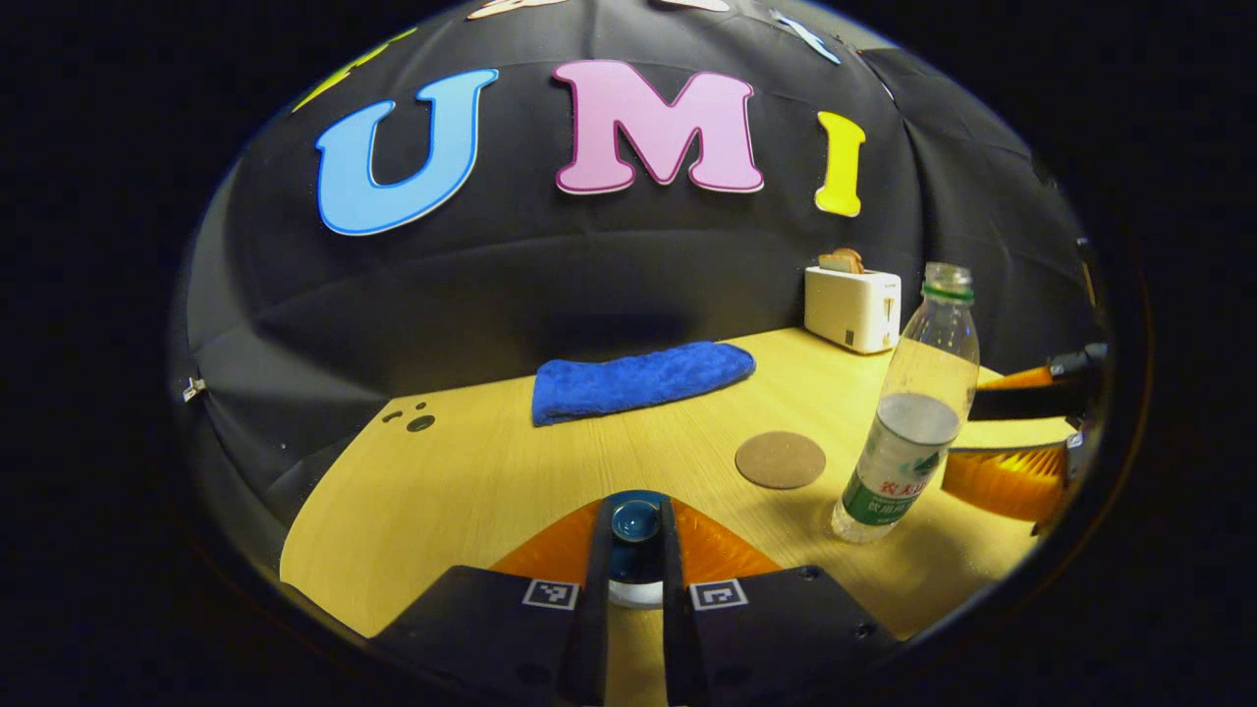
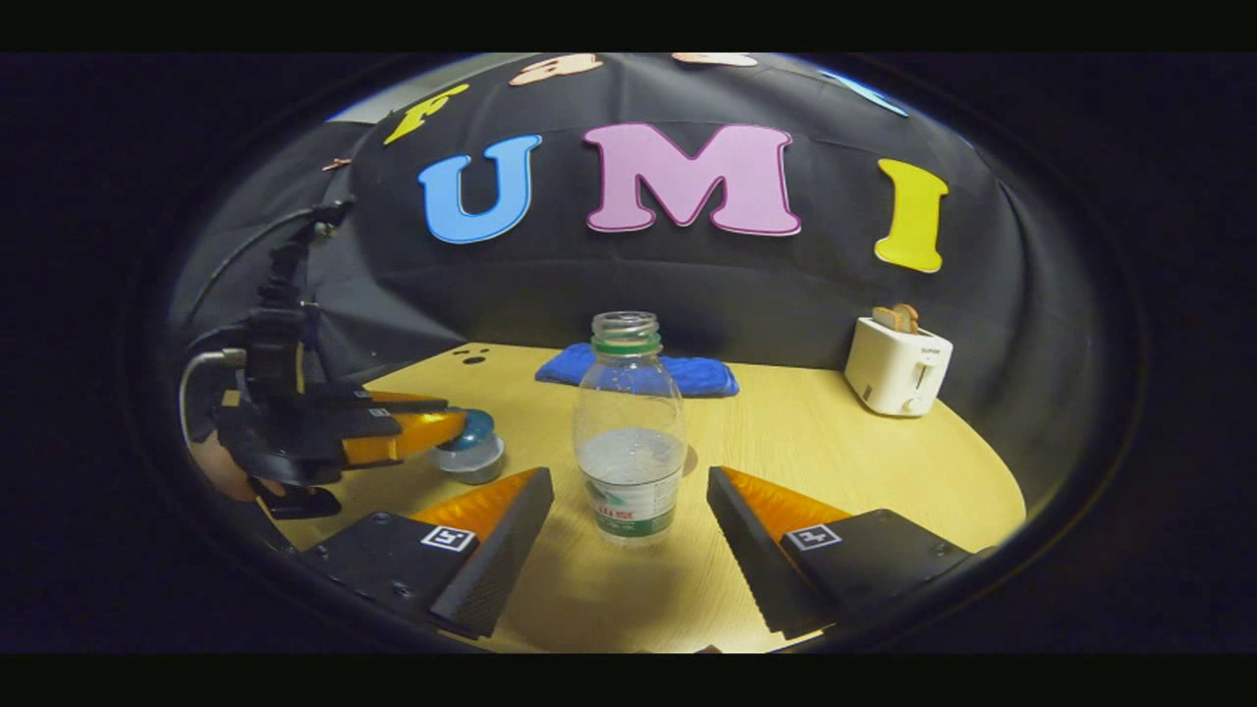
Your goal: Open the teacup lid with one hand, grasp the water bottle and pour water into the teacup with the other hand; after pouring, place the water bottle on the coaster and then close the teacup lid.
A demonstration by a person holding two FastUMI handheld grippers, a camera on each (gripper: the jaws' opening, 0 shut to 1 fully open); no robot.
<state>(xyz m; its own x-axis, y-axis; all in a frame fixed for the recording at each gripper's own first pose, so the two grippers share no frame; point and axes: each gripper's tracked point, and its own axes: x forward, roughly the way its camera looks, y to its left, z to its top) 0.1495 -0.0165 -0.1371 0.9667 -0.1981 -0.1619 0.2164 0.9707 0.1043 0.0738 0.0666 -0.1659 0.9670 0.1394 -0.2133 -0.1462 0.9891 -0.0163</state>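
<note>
Water bottle (image 2: pixel 629 432) stands mid-frame between the wide-apart right gripper (image 2: pixel 628 535) fingers, untouched, partly full, uncapped. Low in the left gripper view, the left gripper (image 1: pixel 634 550) pinches the teacup lid (image 1: pixel 635 520).

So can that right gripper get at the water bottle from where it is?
Probably yes. The right gripper is open, and the water bottle stands upright on the table straight ahead between its fingers, with nothing in between. The left gripper is off to the side at the teacup lid.
</note>
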